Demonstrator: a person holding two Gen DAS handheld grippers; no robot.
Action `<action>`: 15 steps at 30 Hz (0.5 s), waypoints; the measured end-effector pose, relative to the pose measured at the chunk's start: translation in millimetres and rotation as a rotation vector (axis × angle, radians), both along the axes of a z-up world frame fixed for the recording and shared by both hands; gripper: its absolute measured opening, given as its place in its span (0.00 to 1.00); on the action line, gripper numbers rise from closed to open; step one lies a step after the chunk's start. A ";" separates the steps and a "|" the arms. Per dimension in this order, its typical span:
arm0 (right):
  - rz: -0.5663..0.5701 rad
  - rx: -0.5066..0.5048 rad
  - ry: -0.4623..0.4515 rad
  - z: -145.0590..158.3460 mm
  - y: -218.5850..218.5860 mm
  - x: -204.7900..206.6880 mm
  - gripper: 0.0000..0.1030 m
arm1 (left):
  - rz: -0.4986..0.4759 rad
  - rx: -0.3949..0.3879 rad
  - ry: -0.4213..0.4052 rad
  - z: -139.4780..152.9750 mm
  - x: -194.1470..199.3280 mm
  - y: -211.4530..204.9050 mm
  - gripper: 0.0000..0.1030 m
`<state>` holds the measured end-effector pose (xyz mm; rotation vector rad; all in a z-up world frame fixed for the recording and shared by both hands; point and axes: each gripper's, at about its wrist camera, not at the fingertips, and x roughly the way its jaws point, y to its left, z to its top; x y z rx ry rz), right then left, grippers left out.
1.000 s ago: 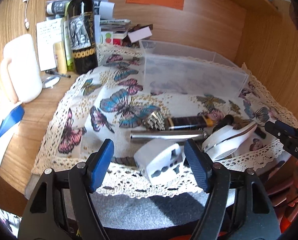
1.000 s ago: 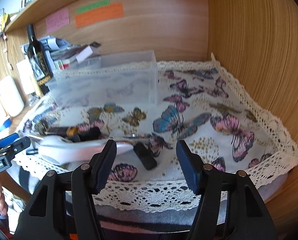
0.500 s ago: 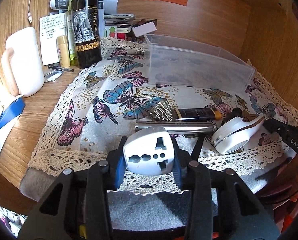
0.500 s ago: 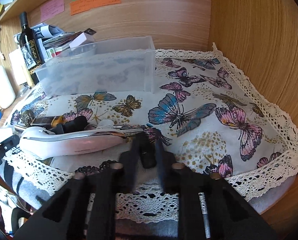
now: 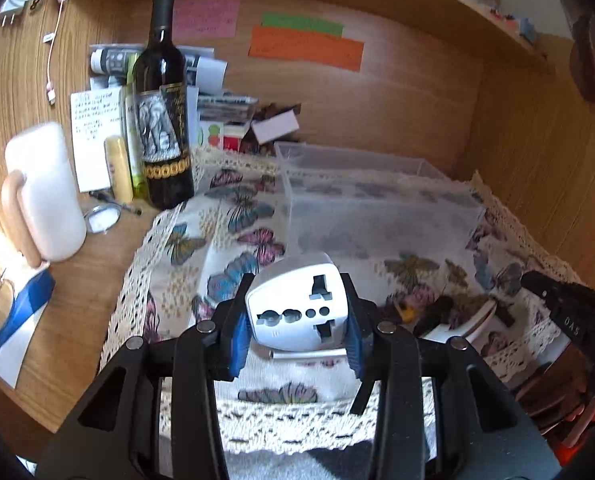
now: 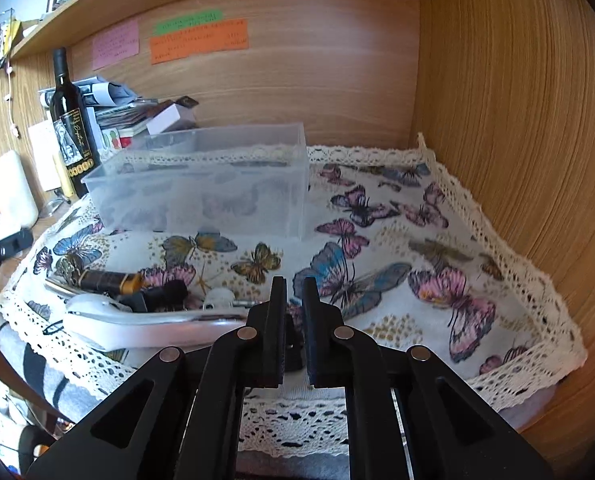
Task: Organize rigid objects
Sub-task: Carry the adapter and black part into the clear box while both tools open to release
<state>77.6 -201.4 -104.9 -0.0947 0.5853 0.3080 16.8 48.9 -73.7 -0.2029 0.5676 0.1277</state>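
Observation:
My left gripper (image 5: 295,320) is shut on a white travel plug adapter (image 5: 297,304) and holds it above the butterfly cloth (image 5: 237,216), in front of the clear plastic bin (image 5: 377,208). My right gripper (image 6: 294,308) is shut on a small black object (image 6: 293,340), mostly hidden between the jaws, lifted above the cloth (image 6: 417,248). On the cloth lie a white curved tool (image 6: 145,322), a dark tube (image 6: 105,280), a metal rod (image 6: 59,286) and a black piece (image 6: 165,292). The bin (image 6: 217,184) stands behind them.
A wine bottle (image 5: 163,108), a white jug (image 5: 43,196), papers and small boxes stand at the back left. Wooden walls close the back and right (image 6: 517,120). The right gripper shows at the right of the left wrist view (image 5: 565,308).
Both grippers closed on their objects and lifted them: the left on the adapter, the right on the small black object. Both views now sit higher and look toward the bin.

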 end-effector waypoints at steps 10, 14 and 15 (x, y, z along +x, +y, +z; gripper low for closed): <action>0.028 -0.058 0.130 -34.5 7.0 13.2 0.47 | -0.041 0.015 -0.045 18.9 22.4 -2.9 0.38; 0.035 -0.059 0.146 -40.2 6.2 19.7 0.24 | -0.053 0.029 -0.054 22.7 27.3 -5.8 0.38; 0.036 -0.055 0.147 -38.5 6.2 21.1 0.23 | -0.054 0.033 -0.056 23.7 28.6 -6.1 0.38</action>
